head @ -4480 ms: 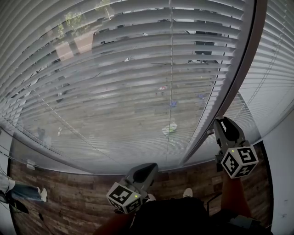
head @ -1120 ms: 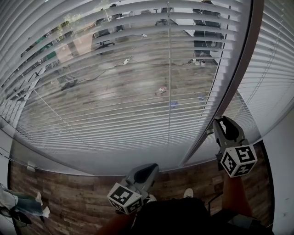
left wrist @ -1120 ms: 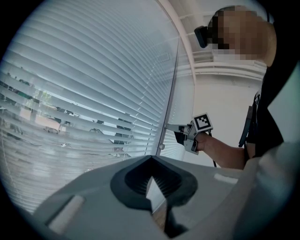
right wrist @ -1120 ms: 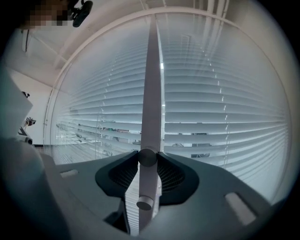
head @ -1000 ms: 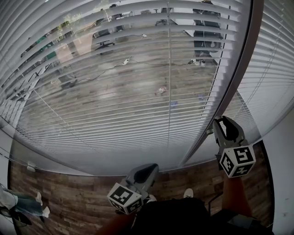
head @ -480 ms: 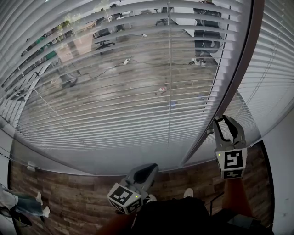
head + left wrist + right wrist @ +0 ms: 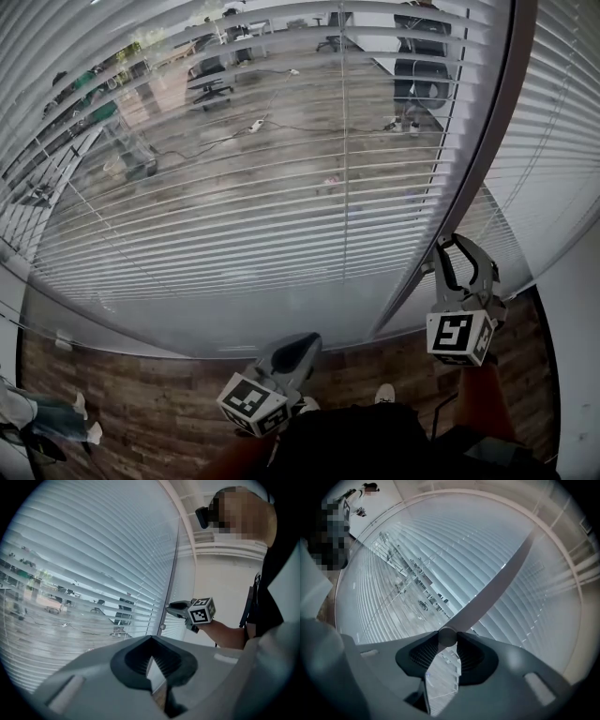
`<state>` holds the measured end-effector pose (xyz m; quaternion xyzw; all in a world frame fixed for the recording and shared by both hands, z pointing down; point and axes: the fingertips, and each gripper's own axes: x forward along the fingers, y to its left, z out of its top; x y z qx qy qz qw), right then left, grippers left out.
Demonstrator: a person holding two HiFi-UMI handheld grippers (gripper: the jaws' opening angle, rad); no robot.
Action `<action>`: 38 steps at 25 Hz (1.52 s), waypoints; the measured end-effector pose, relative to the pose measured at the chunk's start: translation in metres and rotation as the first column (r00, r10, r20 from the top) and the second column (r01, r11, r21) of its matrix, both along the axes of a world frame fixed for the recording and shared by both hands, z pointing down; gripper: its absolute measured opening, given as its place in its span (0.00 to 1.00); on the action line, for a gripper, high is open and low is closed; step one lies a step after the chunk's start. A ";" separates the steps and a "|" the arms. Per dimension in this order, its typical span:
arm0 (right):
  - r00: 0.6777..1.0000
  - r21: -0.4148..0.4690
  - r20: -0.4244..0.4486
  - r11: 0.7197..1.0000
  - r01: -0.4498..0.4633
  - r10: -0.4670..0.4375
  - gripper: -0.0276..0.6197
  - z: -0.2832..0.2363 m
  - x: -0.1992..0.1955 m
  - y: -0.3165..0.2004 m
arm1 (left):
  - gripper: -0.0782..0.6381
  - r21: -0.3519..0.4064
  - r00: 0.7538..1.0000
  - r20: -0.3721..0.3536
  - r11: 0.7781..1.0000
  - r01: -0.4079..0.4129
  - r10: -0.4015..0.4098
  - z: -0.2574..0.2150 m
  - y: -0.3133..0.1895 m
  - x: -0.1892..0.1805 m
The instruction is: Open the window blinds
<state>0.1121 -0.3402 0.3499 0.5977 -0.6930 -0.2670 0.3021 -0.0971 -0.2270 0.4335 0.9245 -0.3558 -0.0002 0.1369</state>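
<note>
From the head view, the window blinds (image 7: 234,187) hang in front with slats tilted enough to show a room beyond, the right gripper (image 7: 459,255) raised against their right part and the left gripper (image 7: 300,343) low near the body. The left gripper view shows its jaws closed on nothing, blinds (image 7: 84,564) ahead. The right gripper view shows its jaws clamped on a round rod (image 7: 446,634) before the blinds (image 7: 440,559).
</note>
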 end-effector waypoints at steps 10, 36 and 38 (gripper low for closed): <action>0.999 -0.020 -0.033 1.000 -0.008 0.008 0.28 0.023 -0.008 0.013 | 0.11 0.005 1.000 0.002 1.000 -0.003 0.003 0.016 0.014 -0.011; 0.492 -0.074 0.870 0.973 0.218 -0.044 0.28 0.018 0.000 0.010 | 0.11 0.000 1.000 0.006 1.000 -0.004 0.004 0.024 0.010 -0.010; 0.502 -0.073 0.864 0.973 0.220 -0.049 0.28 0.017 -0.001 0.011 | 0.11 0.003 1.000 -0.005 1.000 -0.008 0.008 0.022 0.011 -0.010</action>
